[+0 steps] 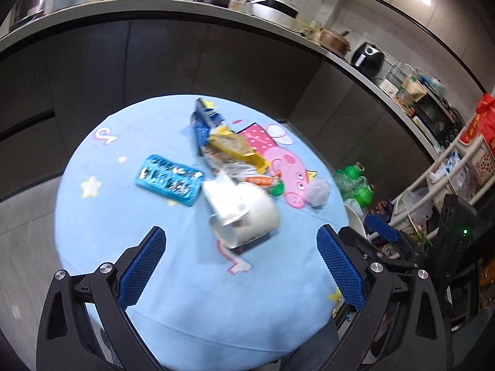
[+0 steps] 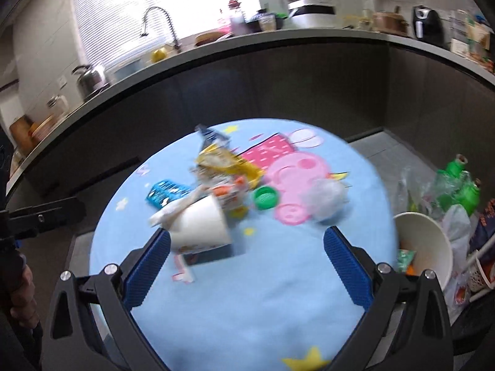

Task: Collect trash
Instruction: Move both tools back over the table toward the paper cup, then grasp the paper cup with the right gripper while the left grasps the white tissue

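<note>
A round table with a light blue cartoon cloth [image 1: 123, 216] [image 2: 278, 293] holds a pile of trash. A white paper cup [image 1: 247, 216] [image 2: 201, 225] lies on its side with crumpled paper in its mouth. Behind it lie a yellow snack wrapper [image 1: 235, 145] [image 2: 225, 160], a blue wrapper [image 1: 204, 123], a blue tray-like pack [image 1: 168, 179] [image 2: 165, 193], a green bottle cap [image 1: 276, 189] [image 2: 265, 197] and a crumpled clear plastic wad [image 1: 318, 190] [image 2: 324, 198]. My left gripper [image 1: 241, 238] is open, just short of the cup. My right gripper [image 2: 247, 241] is open, the cup by its left finger.
A white paper bucket [image 2: 423, 247] with scraps stands off the table's right edge, beside green plastic bottles [image 2: 458, 185] [image 1: 355, 179] in bags. A dark curved counter [image 1: 185, 46] full of kitchenware runs behind the table. A white rack [image 1: 448, 170] stands at the right.
</note>
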{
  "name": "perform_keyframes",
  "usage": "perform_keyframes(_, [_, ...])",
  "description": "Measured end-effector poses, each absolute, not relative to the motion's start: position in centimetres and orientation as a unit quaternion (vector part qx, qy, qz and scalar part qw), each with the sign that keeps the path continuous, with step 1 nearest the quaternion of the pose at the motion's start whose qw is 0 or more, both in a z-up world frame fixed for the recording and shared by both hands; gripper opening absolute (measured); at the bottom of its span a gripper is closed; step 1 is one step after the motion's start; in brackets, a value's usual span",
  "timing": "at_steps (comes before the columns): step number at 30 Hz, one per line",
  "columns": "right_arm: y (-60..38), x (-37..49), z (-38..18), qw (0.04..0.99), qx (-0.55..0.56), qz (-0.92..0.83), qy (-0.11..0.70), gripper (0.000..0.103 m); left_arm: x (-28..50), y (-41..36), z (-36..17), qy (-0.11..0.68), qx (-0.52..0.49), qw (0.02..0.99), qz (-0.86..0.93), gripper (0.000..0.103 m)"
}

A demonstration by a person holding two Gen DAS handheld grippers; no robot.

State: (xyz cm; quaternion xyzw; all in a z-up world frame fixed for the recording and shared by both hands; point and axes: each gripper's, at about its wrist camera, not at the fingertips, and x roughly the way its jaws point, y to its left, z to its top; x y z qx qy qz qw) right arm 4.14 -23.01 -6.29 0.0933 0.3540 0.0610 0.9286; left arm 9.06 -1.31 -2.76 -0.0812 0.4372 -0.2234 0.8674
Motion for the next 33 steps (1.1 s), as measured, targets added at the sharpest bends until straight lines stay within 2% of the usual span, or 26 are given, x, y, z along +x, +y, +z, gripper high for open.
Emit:
perform_keyframes(8, [-17.1,6.8,-8.7,0.911,0.044,0.103,0.397,0.099,9.3,1.8,-4.2,0.444,-0.108,0.864,-0.212,0.094])
perform_keyframes(22, [-14.7,11.1,-12.7,0.895,-0.004,0.102,0.434,0.099,11.3,3.9,-6.4,0.464,-0.133,0.852,-0.202,0.094])
perform_keyframes(24, [-14.8,11.2,-12.8,0.894,0.003,0.109,0.435,0.094,11.4,4.0,-6.6,0.465,-0.134,0.852,-0.201,0.094])
perform_keyframes(25, [-14.9,11.2,-12.9,0.892,0.004,0.112,0.438,0.083,11.5,3.9,-6.7,0.466,-0.135,0.851,-0.202,0.094])
perform_keyframes(33, [-15.3,9.7,-13.0,0.885,0.002,0.126,0.448,0.081,12.6,1.8,-7.2,0.477,-0.131,0.841,-0.221,0.094])
